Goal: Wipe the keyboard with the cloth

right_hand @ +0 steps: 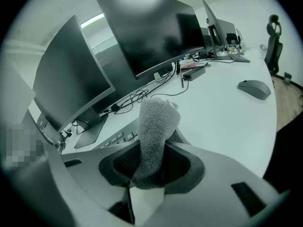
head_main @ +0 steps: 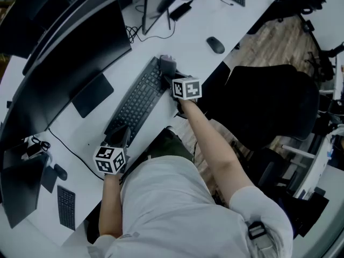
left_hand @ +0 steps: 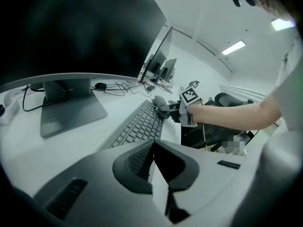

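— How far along is the wiping?
— The right tongs [right_hand: 154,150] clamp the cloth [right_hand: 156,122] at the far end of the keyboard [head_main: 141,98]. The left tongs [left_hand: 152,148], nearly together and empty, sit at its near end. The pictures don't show which keys are already wiped.

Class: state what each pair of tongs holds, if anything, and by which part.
Right tongs pinch the cloth by its lower end. Left tongs sit at the keyboard's near end; a hold cannot be told.

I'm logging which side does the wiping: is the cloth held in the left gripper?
No, the cloth is pinched between the jaws of the right gripper, sticking up out of them.
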A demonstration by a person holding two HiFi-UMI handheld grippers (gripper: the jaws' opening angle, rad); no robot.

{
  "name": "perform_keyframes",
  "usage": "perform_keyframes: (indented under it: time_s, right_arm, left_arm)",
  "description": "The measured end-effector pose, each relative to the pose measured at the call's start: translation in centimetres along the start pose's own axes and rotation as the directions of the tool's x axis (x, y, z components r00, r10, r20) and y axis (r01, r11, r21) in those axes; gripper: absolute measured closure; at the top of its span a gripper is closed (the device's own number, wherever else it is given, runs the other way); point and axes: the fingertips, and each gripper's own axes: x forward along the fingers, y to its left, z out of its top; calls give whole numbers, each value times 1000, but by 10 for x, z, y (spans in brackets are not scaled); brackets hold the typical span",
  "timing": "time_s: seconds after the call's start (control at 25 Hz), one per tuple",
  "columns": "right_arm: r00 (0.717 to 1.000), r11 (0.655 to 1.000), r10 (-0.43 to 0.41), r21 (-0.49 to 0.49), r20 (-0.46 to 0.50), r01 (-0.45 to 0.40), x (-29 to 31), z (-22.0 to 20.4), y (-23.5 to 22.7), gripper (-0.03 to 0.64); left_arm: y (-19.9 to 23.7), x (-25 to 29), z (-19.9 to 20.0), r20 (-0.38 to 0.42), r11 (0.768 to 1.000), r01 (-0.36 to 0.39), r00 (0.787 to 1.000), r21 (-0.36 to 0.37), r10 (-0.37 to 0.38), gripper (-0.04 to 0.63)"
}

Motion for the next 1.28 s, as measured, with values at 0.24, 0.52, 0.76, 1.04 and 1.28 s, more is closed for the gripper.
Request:
perform_keyframes:
  time_s: [0.24,0.52,0.76,1.04,1.28]
  right_arm:
    - [1000,1000,27,-13,-6,-27,-2,-13,13,471]
    - [996,996,85,-40,-15,-85,-8,-31,34,473]
    - [986,984,167,-58,-28,-169,-8,-48,57,474]
    - [974,970,224,-90,-42,-227,-13,-62,78,474]
    - [964,956,256,-130,-64,-263,-10,-70,100,476]
  left_arm:
    - [3,-20,-13,18,997,-63,998,-39,64,594]
    - [-4,-43,-20,74,984,-125,988,-126,135,594]
    - [-13,-64,-34,112,966,-168,975,-195,192,594]
    - [-30,-89,-53,159,924,-228,945,-306,286,594]
    - [-40,-102,-68,177,900,-268,923,-343,342,594]
